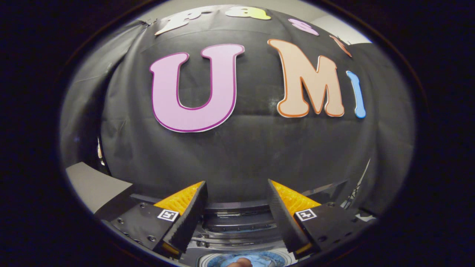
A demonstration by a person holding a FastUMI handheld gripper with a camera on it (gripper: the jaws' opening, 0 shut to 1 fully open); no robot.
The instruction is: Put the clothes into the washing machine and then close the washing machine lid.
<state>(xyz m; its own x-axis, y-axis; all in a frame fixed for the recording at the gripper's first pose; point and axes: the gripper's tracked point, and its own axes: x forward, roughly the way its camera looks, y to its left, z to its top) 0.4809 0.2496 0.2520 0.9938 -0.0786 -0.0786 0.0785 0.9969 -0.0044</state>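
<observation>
Gripper view: tongs (237, 207) spread wide and empty, raised toward the booth wall, washing machine (237, 222) below between the fingers, bluish clothes (256, 261) apparently in its drum (276, 256), lid unseen; risk of fumbling the lid, aimed too high

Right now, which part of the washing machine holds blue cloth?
The round opening nearest the open, empty claw: blue cloth lies inside. The dark ribbed panel beyond it shows none.

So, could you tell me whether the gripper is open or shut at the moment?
Open: the gripper has a wide gap between its fingers, nothing held there, with the washing machine showing below.
</observation>
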